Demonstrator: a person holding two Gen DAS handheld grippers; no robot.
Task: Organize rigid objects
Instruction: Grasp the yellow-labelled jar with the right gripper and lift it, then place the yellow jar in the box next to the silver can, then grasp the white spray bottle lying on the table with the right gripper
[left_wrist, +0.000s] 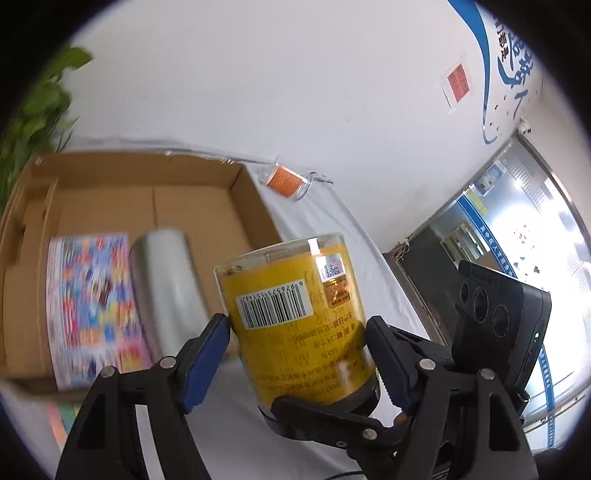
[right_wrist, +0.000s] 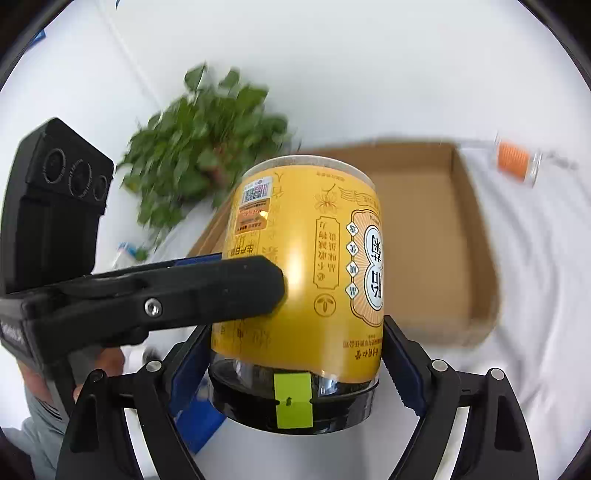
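The yellow-labelled jar (left_wrist: 295, 325), a clear rigid cylinder with a black lid, is judged light, stiff and slippery; a hold across the labelled wall is advised. It is held inverted, near the cardboard box (left_wrist: 236, 192). The left gripper (left_wrist: 297, 363) is closed on it. The right gripper (right_wrist: 295, 365) flanks it; contact cannot be told.

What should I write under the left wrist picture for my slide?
Both grippers hold an upside-down yellow jar beside a cardboard box.
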